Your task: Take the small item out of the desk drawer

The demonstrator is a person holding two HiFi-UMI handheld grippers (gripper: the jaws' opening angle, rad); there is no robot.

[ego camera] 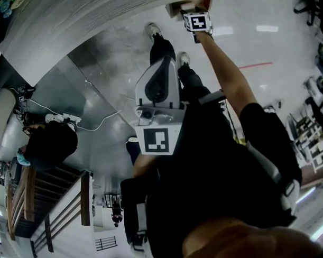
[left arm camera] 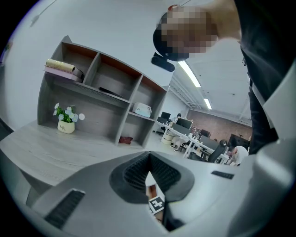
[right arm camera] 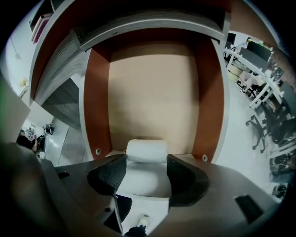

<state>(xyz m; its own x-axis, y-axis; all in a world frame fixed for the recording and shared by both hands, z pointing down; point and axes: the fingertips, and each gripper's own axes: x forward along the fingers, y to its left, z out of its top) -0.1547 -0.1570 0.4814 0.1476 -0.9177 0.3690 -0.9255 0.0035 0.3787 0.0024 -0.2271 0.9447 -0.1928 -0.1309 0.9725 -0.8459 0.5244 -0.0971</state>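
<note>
The desk drawer (right arm camera: 98, 115) stands pulled out, with red-brown side walls and a pale floor. A small white roll (right arm camera: 146, 149) lies at its near end. My right gripper (right arm camera: 146, 161) is open, with the roll between its dark ribbed fingertips (right arm camera: 109, 172); the pads do not visibly press on it. In the head view the right gripper (ego camera: 194, 13) reaches out on a stretched arm to the drawer (ego camera: 176, 8) at the top edge. My left gripper (ego camera: 163, 66) is held close to the body, shut and empty; in its own view the left gripper (left arm camera: 149, 157) points across the desk.
The grey wooden desk top (ego camera: 68, 23) runs across the upper left. On it stands a shelf unit (left arm camera: 92, 92) with a flowerpot (left arm camera: 66, 124). A cable and power strip (ego camera: 66, 119) lie on the floor. Another person (ego camera: 48, 143) sits at the left. Office desks and chairs (left arm camera: 199, 141) stand behind.
</note>
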